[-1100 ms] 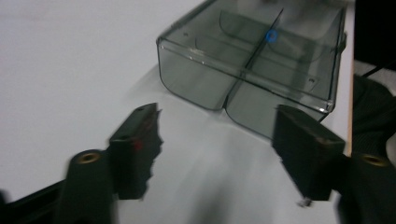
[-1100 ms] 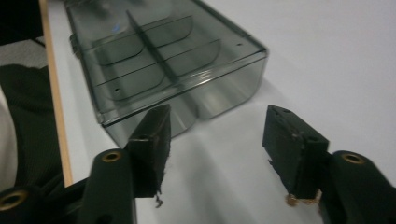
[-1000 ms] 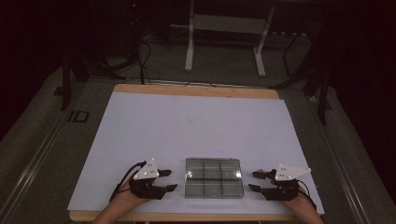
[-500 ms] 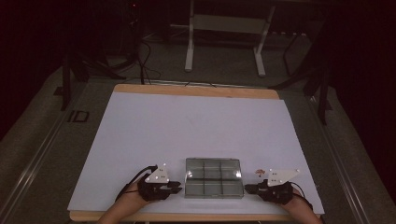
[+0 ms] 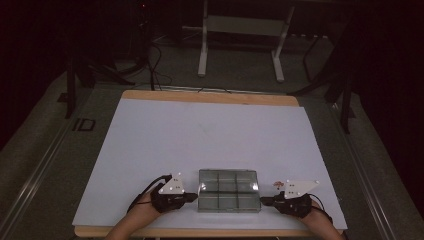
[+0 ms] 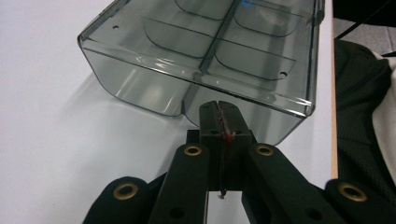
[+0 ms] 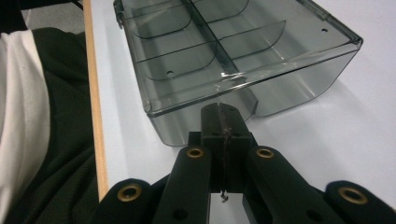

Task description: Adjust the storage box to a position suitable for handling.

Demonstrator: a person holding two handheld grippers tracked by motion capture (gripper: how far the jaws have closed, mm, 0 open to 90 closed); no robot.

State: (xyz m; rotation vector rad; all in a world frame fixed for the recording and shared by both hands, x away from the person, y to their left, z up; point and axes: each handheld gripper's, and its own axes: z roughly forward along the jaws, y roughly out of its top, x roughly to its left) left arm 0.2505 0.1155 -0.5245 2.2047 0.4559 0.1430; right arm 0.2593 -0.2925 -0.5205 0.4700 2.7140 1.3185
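Note:
A clear smoky-grey compartment box [image 5: 229, 190] lies on the white sheet near the table's front edge, between my two grippers. My left gripper [image 5: 192, 196] points at the box's left end. In the left gripper view its jaws [image 6: 218, 106] have just been closing and now meet, nothing between them, tips at the end wall of the box [image 6: 201, 51]. My right gripper [image 5: 265, 201] points at the right end. Its jaws [image 7: 219, 111] are pressed together and empty, just short of the box [image 7: 233, 51]. The box's compartments look empty.
The white sheet [image 5: 210, 135] covers a wooden table [image 5: 210, 97] and stretches away behind the box. The front table edge [image 7: 93, 93] runs close beside the box, with the person's dark clothing [image 6: 359, 116] beyond it. A metal stand [image 5: 240, 50] and cables [image 5: 155, 65] are on the floor behind.
Both grippers' jaws were spread a second ago and have come together. Both hands shifted slightly inward toward the box ends. The box has not moved.

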